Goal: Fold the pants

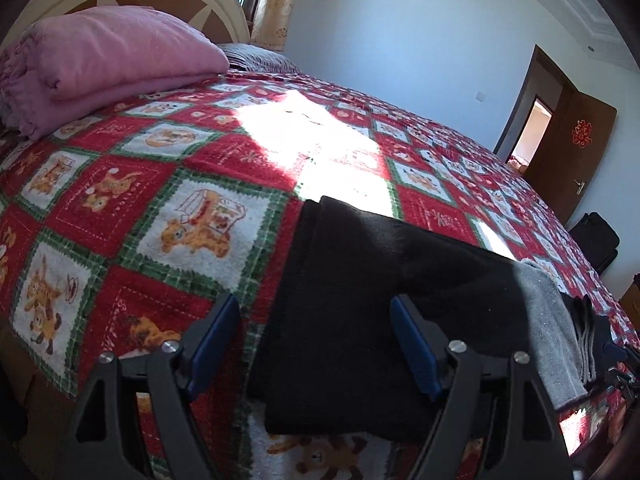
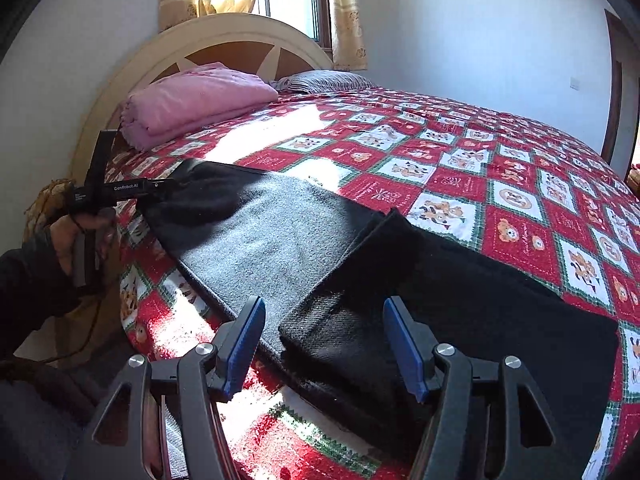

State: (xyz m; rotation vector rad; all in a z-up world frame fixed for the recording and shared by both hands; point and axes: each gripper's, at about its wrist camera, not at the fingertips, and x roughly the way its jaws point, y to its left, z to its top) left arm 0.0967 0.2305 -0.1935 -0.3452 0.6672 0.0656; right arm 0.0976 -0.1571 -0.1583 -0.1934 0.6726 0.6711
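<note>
Black pants (image 1: pixel 360 304) with a grey inner side (image 1: pixel 548 320) lie flat near the front edge of the bed. In the right wrist view the pants (image 2: pixel 460 320) are partly folded, with the grey lining (image 2: pixel 260 240) turned up at the left. My left gripper (image 1: pixel 316 344) is open just above the pants' near left end; it also shows in the right wrist view (image 2: pixel 160 188), held by a hand at the pants' far left end. My right gripper (image 2: pixel 324 344) is open just above a folded black edge. Neither holds anything.
The bed carries a red, white and green checked blanket (image 1: pixel 168 208). A folded pink quilt (image 1: pixel 100 56) and a striped pillow (image 2: pixel 320 80) lie by the headboard (image 2: pixel 224 36). A brown door (image 1: pixel 568 148) and a black bag (image 1: pixel 596 236) stand at the right.
</note>
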